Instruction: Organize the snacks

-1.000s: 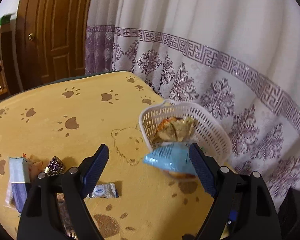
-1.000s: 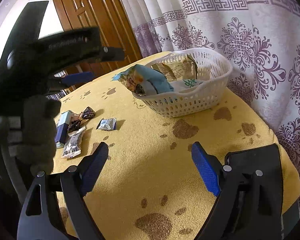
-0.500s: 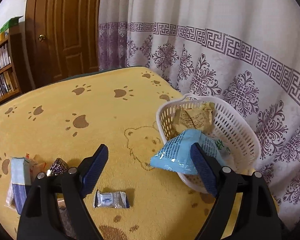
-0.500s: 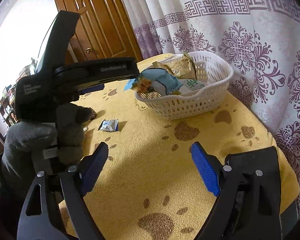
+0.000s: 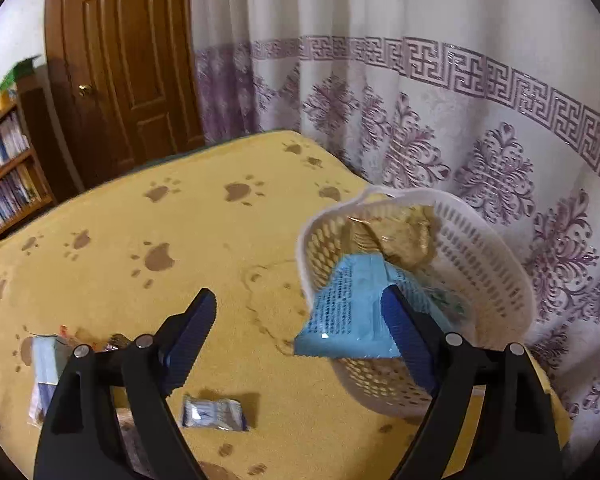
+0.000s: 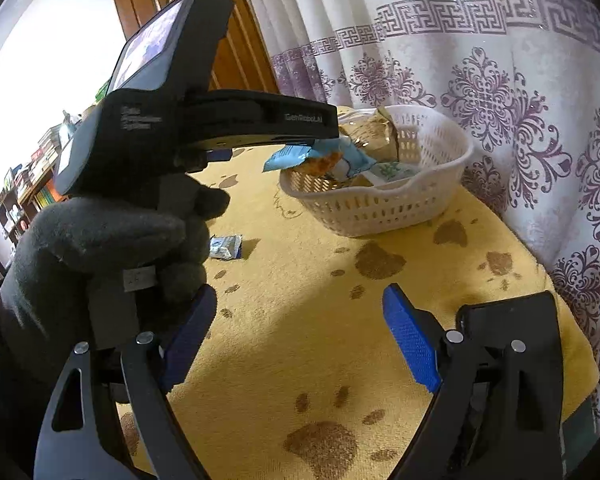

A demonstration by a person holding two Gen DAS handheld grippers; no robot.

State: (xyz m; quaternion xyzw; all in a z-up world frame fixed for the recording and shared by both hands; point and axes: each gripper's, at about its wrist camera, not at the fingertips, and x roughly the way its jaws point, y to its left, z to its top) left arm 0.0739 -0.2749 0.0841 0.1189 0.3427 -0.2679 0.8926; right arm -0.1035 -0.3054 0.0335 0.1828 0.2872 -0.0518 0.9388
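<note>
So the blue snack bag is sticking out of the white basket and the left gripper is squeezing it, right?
Not quite. The blue snack bag does stick out over the white basket rim, but the left gripper is wide open, squeezing nothing. The left wrist view shows it.

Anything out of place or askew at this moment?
Yes: the blue snack bag sits tilted, overhanging the rim of the white basket instead of lying inside. The open left gripper holds nothing. A small wrapped snack lies loose on the yellow cloth.
</note>
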